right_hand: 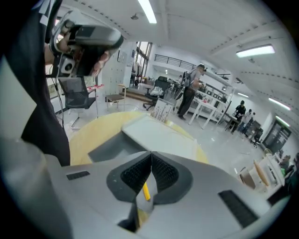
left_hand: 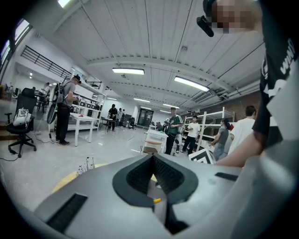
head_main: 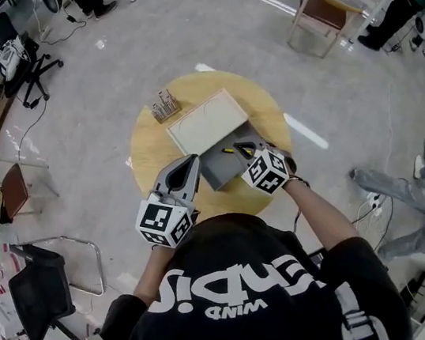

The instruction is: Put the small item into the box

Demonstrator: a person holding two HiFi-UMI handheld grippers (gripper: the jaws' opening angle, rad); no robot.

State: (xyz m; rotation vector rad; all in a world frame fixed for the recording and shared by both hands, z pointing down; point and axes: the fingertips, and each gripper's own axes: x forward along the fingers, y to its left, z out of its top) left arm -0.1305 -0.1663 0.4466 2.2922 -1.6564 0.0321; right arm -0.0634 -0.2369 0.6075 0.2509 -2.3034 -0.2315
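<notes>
Right gripper (head_main: 239, 147) is closed, apparently pinching the small yellow stick (right_hand: 146, 191) just above the open grey box (head_main: 218, 172) at the worktop's (head_main: 146, 151) centre, with the stick's long axis toward 9 o'clock. Left gripper (head_main: 191, 161), jaws together and empty, sits farther off at 6 o'clock

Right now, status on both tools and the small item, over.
Left tool shut, empty, near table edge. Right tool shut on small yellow item, over open grey box. Nothing blocking the box.
</notes>
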